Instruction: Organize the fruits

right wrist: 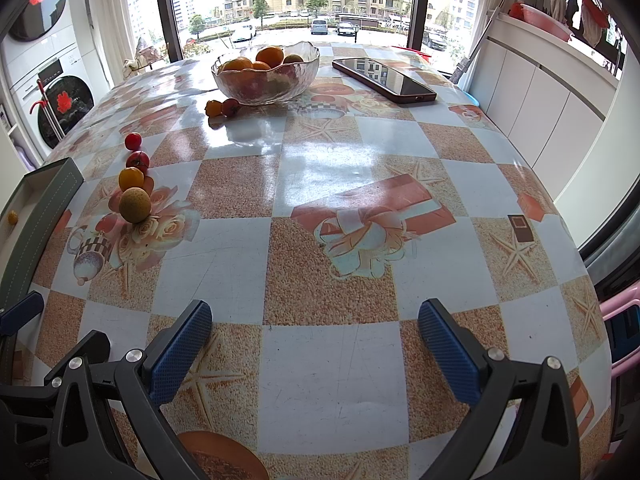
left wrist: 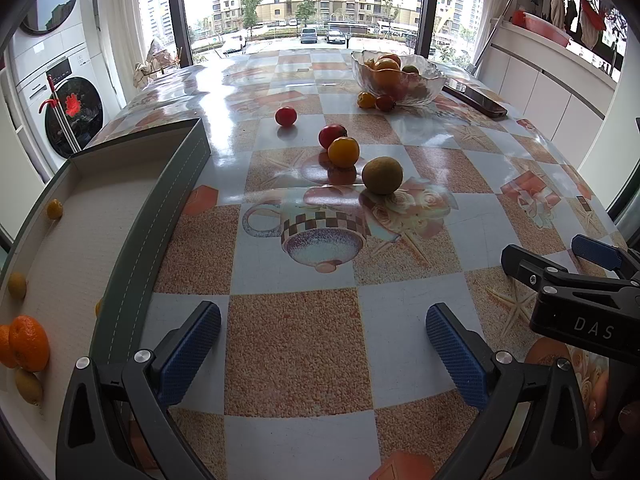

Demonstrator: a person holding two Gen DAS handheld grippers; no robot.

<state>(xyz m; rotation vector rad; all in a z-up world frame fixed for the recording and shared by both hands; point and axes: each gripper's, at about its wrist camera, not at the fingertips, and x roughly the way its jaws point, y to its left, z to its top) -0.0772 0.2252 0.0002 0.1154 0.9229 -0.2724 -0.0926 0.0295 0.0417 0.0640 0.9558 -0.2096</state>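
Both grippers, left (left wrist: 323, 354) and right (right wrist: 315, 350), spread wide, holding nothing. Loose green-yellow citrus (left wrist: 382, 175) and tomatoes (left wrist: 332, 135) sit mid-table, beside the tray (left wrist: 176, 200). Risk: round fruit rolls if nudged off-centre.

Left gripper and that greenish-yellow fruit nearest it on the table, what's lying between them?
Nothing solid: only bare patterned tablecloth separates the left gripper from the greenish-yellow fruit, as the left wrist view shows.

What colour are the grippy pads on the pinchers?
Blue, with a bumpy texture. The left gripper pads show best in the left wrist view.
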